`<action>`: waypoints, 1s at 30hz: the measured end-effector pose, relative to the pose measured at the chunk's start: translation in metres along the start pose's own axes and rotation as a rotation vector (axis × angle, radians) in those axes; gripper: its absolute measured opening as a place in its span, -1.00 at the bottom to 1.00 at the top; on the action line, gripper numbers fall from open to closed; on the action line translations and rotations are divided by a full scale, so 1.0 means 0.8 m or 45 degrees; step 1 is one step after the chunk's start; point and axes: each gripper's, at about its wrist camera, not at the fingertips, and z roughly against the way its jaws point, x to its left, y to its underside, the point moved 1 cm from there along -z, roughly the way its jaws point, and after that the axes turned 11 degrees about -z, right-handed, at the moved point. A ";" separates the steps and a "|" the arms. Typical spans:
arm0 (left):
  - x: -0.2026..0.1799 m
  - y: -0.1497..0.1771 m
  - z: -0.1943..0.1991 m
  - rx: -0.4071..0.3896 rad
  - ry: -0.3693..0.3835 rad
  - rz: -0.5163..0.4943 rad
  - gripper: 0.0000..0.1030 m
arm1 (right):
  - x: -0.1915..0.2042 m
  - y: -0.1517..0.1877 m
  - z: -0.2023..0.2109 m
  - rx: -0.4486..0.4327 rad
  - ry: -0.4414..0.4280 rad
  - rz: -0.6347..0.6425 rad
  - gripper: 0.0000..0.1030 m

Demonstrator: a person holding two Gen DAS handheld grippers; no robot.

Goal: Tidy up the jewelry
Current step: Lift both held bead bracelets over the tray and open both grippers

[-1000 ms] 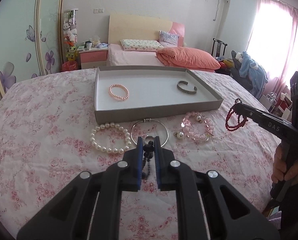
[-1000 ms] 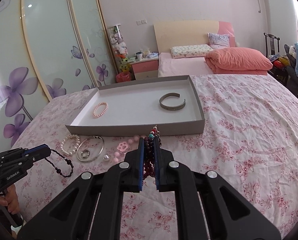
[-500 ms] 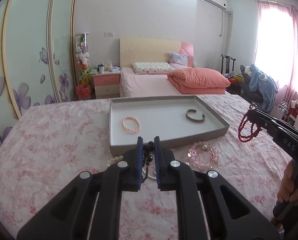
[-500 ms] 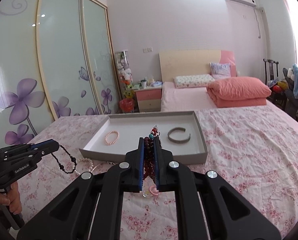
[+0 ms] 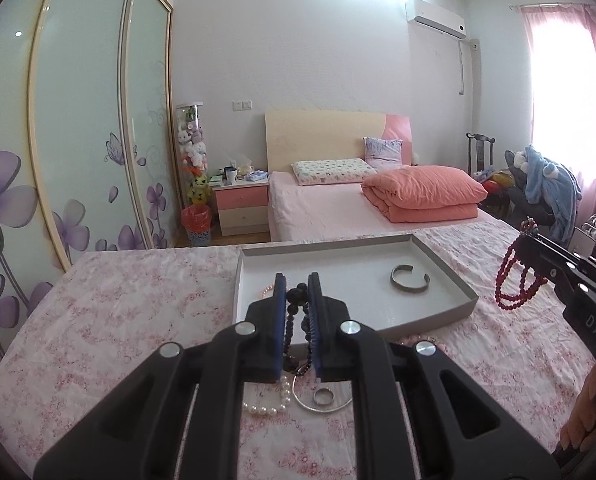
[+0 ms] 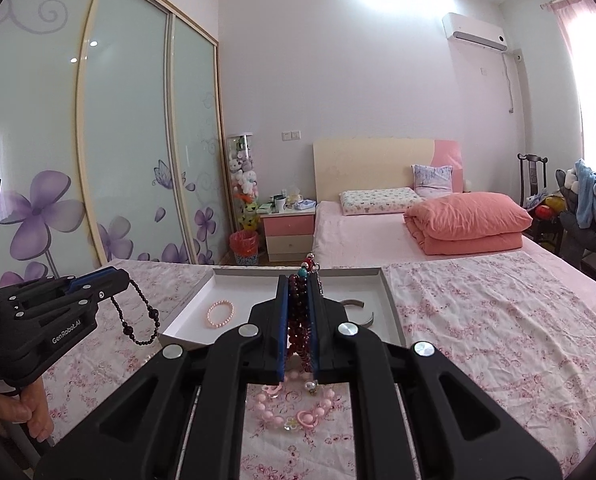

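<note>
A pink floral bedspread covers the near surface, with a pink bed, a folded coral quilt and frosted sliding doors printed with purple flowers behind. On the spread sits a shallow grey cardboard tray, holding a pink bead bracelet and a grey metal cuff. The left gripper pinches a black bead string, dangling clear of the spread. The right gripper is clamped on a dark red bead strand, hanging looped. Below lie a white pearl bracelet, a silver hoop, possibly with a ring inside, and a chunky pink bead bracelet.
</note>
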 end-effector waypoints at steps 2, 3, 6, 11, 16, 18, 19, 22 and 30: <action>0.000 -0.001 -0.004 -0.001 -0.007 0.004 -0.77 | 0.000 -0.001 -0.001 -0.008 0.009 0.005 -0.82; 0.000 -0.002 -0.006 0.000 -0.008 0.008 -0.77 | 0.000 -0.002 -0.002 -0.013 0.015 0.008 -0.82; 0.000 -0.003 -0.011 0.003 -0.006 0.013 -0.77 | 0.000 -0.004 -0.003 -0.023 0.028 0.017 -0.82; 0.002 -0.003 -0.015 0.008 -0.005 0.014 -0.77 | 0.003 -0.007 -0.003 -0.035 0.036 0.027 -0.82; 0.002 -0.003 -0.015 0.007 -0.005 0.015 -0.77 | 0.007 -0.008 -0.007 -0.042 0.039 0.039 -0.82; 0.002 -0.002 -0.015 0.007 -0.004 0.014 -0.77 | 0.009 -0.010 -0.009 -0.045 0.043 0.046 -0.81; 0.003 -0.003 -0.018 0.008 -0.003 0.013 -0.77 | 0.010 -0.011 -0.010 -0.048 0.046 0.049 -0.82; 0.003 -0.008 -0.026 0.001 -0.006 0.010 -0.77 | 0.010 -0.016 -0.017 -0.061 0.056 0.054 -0.82; 0.013 -0.030 -0.074 0.006 0.053 0.051 -0.77 | -0.002 -0.037 -0.071 -0.014 0.045 -0.019 -0.82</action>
